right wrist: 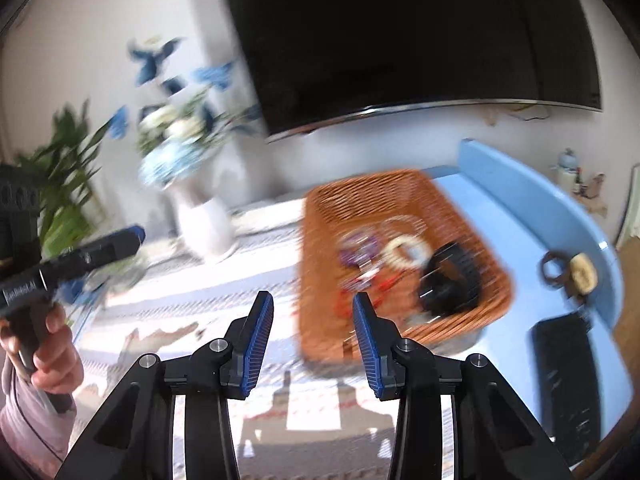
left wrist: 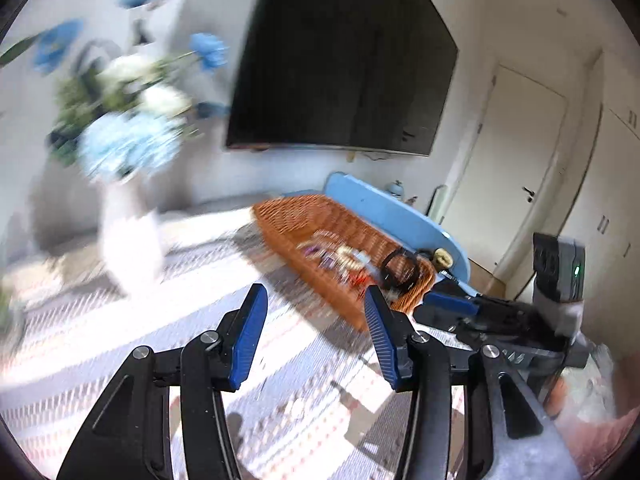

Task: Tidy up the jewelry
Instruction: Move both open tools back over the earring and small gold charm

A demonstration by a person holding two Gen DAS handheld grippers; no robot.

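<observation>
In the left wrist view, the left gripper [left wrist: 316,304] is seen wide and empty; the basket [left wrist: 280,216] lies at one o'clock. In the right wrist view, the right gripper [right wrist: 313,310] is wide, empty. The jewelry [right wrist: 404,250], at one o'clock inside the basket, is judged light, slippery; the pale ring's rim should be pinched.

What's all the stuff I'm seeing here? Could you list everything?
Wicker basket: one, orange-brown, on the table, partly on the blue tray.
Jewelry: several blurred pieces, mixed colours, inside the basket.
Black band: one, in the basket's right part.
Blue tray: one, right of the table.
Vase of flowers: one, white vase, blue and white blooms, far left.
Screen: one, black, on the wall.
Tablecloth: one, patterned.
Left gripper: fingers apart, empty.
Right gripper: fingers apart, empty.
</observation>
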